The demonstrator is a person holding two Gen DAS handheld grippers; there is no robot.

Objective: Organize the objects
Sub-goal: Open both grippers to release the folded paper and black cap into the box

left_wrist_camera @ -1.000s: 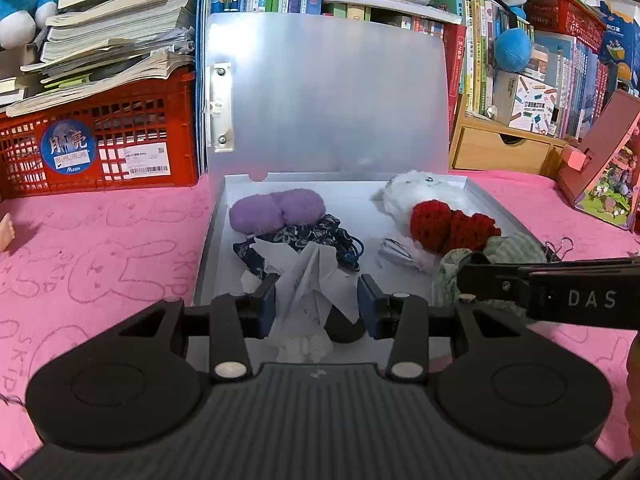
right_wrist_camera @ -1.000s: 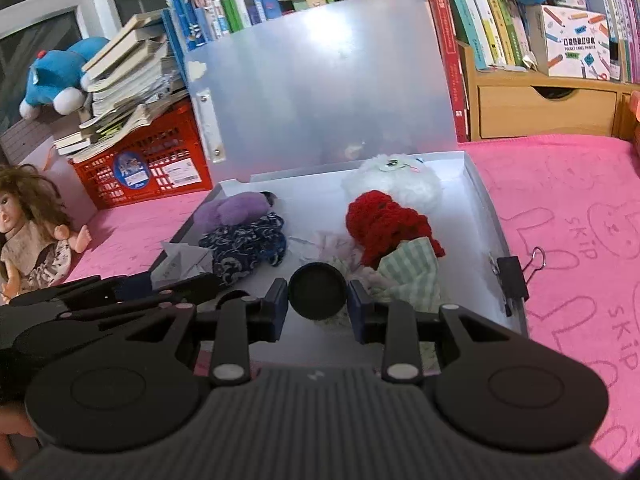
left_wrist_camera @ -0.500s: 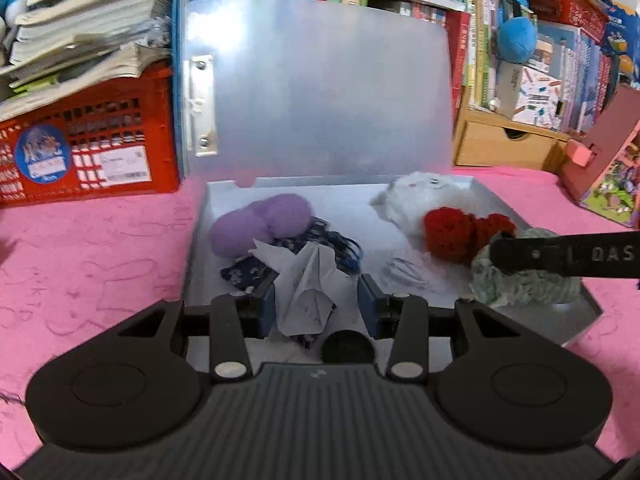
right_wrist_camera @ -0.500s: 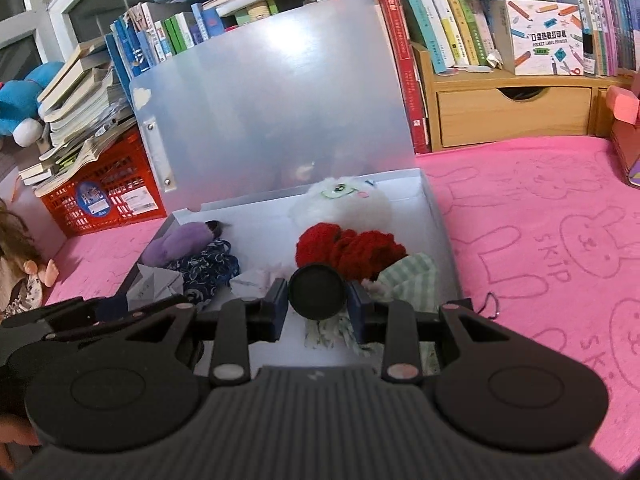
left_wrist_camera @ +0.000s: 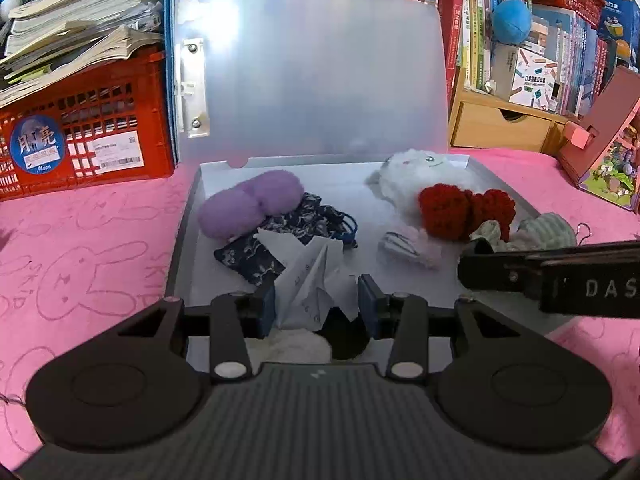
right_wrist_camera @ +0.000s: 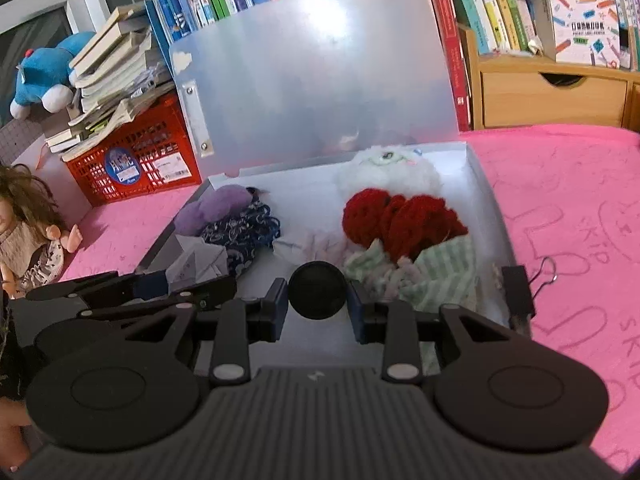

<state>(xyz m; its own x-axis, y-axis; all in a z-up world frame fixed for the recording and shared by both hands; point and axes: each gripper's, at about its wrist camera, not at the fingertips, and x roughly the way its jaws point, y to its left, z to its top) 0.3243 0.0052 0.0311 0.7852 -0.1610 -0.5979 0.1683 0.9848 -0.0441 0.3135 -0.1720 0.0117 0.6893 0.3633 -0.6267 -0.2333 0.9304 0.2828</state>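
The left gripper (left_wrist_camera: 316, 306) pinches a folded white paper shape (left_wrist_camera: 306, 280) between its jaws, above the near left part of the open translucent plastic box (left_wrist_camera: 182, 240). The right gripper (right_wrist_camera: 318, 308) has its jaws pressed onto a round black disc (right_wrist_camera: 318, 290), above the box's near edge.

The left wrist view alone shows the right gripper's finger from the side, near a green striped cloth (left_wrist_camera: 548, 230).

The right wrist view alone shows a black binder clip (right_wrist_camera: 520, 292) on the box's right wall and a doll (right_wrist_camera: 28, 232) on the pink bunny-print cloth (right_wrist_camera: 580, 208), far left.
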